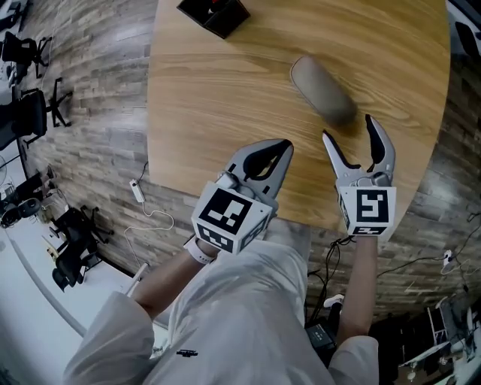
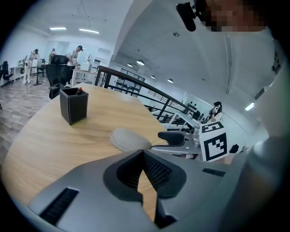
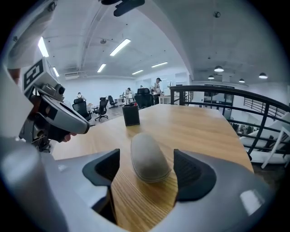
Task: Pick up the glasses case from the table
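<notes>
Your right gripper (image 1: 346,129) is spread, glasses case (image 1: 323,90) just ahead, untouched; left gripper (image 1: 281,148) pressed together, empty. The black box (image 2: 74,105) holds something red.

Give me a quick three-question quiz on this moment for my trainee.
1. True or false: the right tool is shut on the glasses case.
2. What stands at the far side of the table? A) black box B) mug C) laptop
3. Fill in: the left tool has its jaws ___.

Key: 1 false, its jaws are open and the case lies just ahead, untouched. 2 A. 3 shut.
</notes>
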`<action>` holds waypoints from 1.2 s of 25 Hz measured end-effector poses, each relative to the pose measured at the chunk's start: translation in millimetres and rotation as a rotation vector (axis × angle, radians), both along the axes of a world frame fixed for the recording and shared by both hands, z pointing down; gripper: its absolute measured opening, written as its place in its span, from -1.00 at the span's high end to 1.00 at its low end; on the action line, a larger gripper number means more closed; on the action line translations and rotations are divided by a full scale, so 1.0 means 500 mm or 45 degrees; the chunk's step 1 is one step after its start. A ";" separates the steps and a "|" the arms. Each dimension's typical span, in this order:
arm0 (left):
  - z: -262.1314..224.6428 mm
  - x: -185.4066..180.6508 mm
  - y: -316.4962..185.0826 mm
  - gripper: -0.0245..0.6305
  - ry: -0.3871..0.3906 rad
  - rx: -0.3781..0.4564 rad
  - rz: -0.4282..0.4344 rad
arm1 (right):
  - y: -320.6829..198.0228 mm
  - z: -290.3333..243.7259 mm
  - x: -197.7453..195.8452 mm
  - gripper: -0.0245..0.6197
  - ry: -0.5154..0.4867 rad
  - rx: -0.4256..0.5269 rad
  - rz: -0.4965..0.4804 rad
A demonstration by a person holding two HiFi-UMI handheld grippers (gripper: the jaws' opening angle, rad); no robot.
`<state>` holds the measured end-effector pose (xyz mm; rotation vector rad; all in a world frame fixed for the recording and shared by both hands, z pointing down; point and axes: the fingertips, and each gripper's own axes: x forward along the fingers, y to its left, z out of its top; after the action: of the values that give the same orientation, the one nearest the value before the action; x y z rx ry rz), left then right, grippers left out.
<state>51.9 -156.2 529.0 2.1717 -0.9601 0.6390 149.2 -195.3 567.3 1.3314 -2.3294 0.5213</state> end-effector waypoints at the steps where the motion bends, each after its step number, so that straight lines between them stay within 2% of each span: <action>1: 0.007 0.000 0.000 0.91 -0.002 -0.002 0.001 | -0.003 0.008 -0.006 -0.23 0.009 -0.005 -0.019; 6: 0.027 0.009 0.007 0.91 0.002 -0.010 -0.007 | -0.009 0.041 -0.010 -0.27 0.068 -0.011 -0.096; 17: 0.081 0.003 -0.009 0.91 -0.010 -0.034 -0.025 | -0.042 0.116 -0.029 -0.40 0.098 -0.036 -0.246; 27: 0.100 -0.012 0.021 0.91 -0.011 -0.042 -0.037 | -0.033 0.144 -0.052 -0.40 0.148 -0.028 -0.336; 30: 0.102 -0.014 0.028 0.91 -0.005 -0.039 -0.044 | -0.033 0.152 -0.053 -0.32 0.172 -0.007 -0.349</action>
<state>45.0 -142.0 579.8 2.1234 -0.9813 0.6375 122.5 -211.7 643.2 0.9893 -2.3440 0.3407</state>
